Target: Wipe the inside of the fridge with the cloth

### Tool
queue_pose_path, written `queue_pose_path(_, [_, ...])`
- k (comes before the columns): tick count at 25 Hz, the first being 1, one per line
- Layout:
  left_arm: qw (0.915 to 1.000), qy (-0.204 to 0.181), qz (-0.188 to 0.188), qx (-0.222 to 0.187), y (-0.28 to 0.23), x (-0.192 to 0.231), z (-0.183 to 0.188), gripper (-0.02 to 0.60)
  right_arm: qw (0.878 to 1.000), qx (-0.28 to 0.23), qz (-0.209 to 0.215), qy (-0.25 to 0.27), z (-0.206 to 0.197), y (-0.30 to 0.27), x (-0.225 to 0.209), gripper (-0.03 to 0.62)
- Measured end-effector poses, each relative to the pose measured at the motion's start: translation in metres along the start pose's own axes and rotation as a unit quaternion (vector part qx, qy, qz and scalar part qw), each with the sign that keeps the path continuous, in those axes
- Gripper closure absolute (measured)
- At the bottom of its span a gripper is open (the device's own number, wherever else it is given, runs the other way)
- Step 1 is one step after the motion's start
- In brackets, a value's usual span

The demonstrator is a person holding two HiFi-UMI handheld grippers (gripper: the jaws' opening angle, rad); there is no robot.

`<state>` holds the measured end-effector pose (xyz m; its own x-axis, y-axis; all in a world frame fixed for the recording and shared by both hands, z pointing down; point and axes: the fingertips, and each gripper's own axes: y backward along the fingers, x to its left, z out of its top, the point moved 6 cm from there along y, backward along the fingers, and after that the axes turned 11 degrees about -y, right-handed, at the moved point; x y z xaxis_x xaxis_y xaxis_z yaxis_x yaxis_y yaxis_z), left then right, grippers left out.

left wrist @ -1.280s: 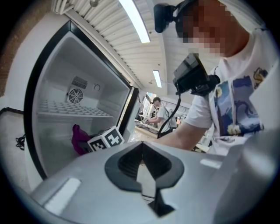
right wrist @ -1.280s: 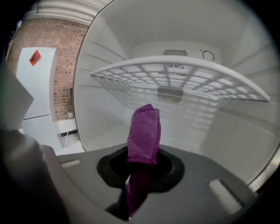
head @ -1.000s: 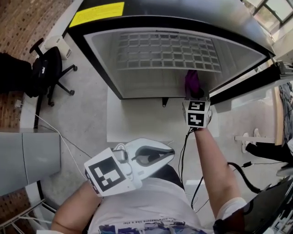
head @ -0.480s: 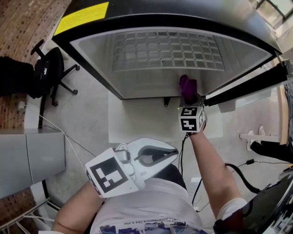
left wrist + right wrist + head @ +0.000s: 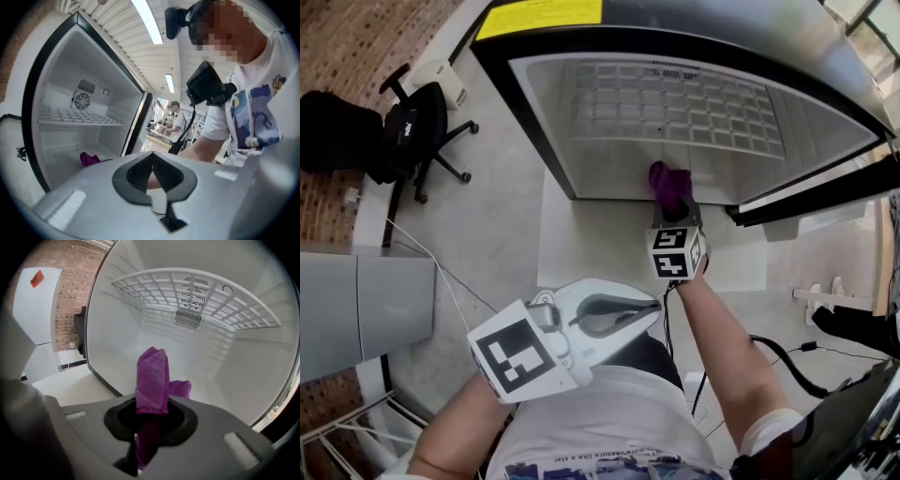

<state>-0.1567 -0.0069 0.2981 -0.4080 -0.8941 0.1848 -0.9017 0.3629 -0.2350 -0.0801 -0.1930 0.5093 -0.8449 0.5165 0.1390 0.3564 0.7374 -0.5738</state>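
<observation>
Two tools show, and no writing on anything can be read. The yellow label on top of the fridge is cut off by the frame's upper edge and its print is too small to make out. The tools' cubes bear only black-and-white square markers.

The cloth is purple and fuzzy, folded into a thick upright bunch. The right tool is clenched on its lower part and holds it inside the fridge, below the white wire shelf. Whether the cloth touches the fridge floor cannot be told.

The left tool hangs outside the fridge near the person's body, jaws pressed together on nothing.
</observation>
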Motion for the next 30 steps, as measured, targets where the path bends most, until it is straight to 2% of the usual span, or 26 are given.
queue_pose_path(12, [0.9993,0.009,0.036,-0.011,0.036,-0.004,-0.01,0.575,0.999,-0.008,0.036,0.002,0.019,-0.014,0.067,0.539])
queue_pose_path(19, [0.9985,0.015,0.05,-0.015,0.05,-0.007,-0.016,0.574,0.998,-0.008,0.06,0.0,0.025,-0.018,0.092,0.539])
queue_pose_path(30, [0.9984,0.013,0.053,-0.014,0.058,-0.013,-0.02,0.574,0.99,-0.003,0.139,-0.016,0.035,-0.021,0.128,0.539])
